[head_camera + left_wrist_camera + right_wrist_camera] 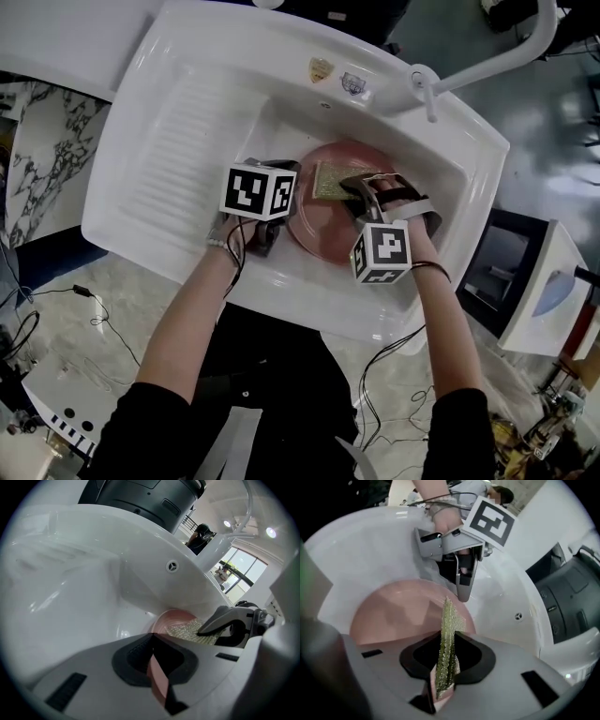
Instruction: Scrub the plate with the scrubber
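Observation:
A pink plate stands tilted in the white sink basin. My left gripper is shut on the plate's left rim; a pink edge shows pinched between its jaws. My right gripper is shut on a flat yellow-green scrubber, which lies against the plate's upper face. In the right gripper view the scrubber stands edge-on between the jaws over the plate, with the left gripper beyond it. The left gripper view shows the scrubber on the plate.
The sink has a ribbed drainboard on the left and a white faucet at the back right. An overflow hole sits in the basin wall. A white appliance stands on the floor to the right. Cables trail on the floor.

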